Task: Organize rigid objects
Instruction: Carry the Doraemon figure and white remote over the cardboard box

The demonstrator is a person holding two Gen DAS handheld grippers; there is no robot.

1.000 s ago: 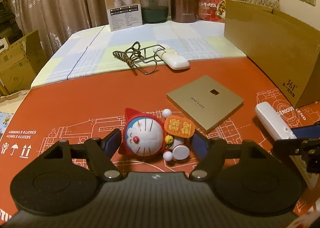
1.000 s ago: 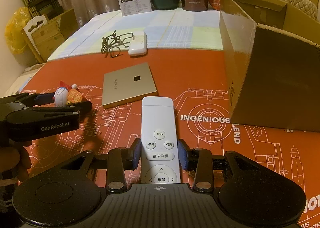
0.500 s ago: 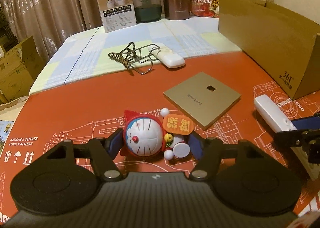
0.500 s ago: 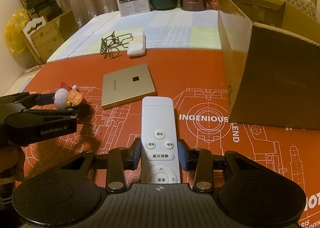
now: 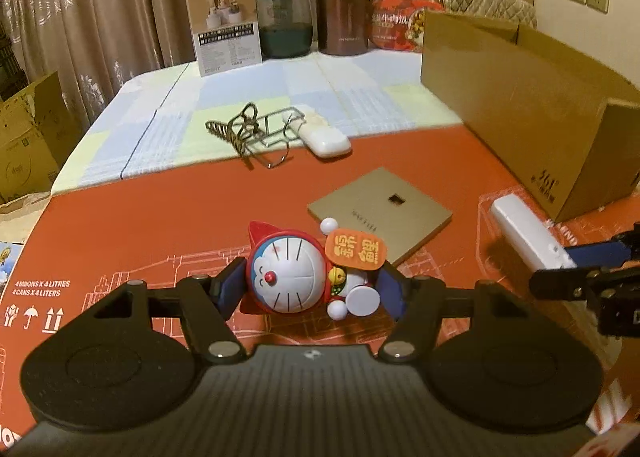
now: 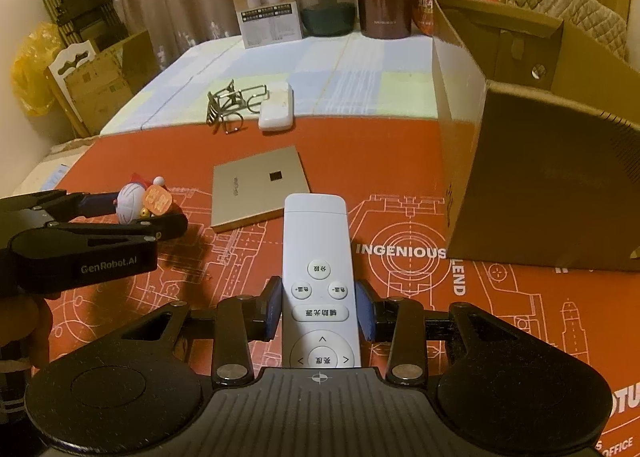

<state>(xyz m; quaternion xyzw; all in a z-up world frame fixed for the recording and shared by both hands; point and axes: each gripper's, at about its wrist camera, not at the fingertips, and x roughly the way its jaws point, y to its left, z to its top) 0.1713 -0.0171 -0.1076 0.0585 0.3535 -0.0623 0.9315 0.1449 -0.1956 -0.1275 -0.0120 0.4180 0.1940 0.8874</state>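
Two handheld grippers are angled down toward the table, side by side. The left gripper has its blue pads pressed against either side of a cat figurine. The right gripper is clamped across the middle of a white remote control. Part of a hand shows behind the left gripper.

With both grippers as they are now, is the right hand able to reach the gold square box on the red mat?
Probably not yet. The mat between the right gripper and the gold square box lies bare, but the gripper is shut on the white remote, which it must first put down.
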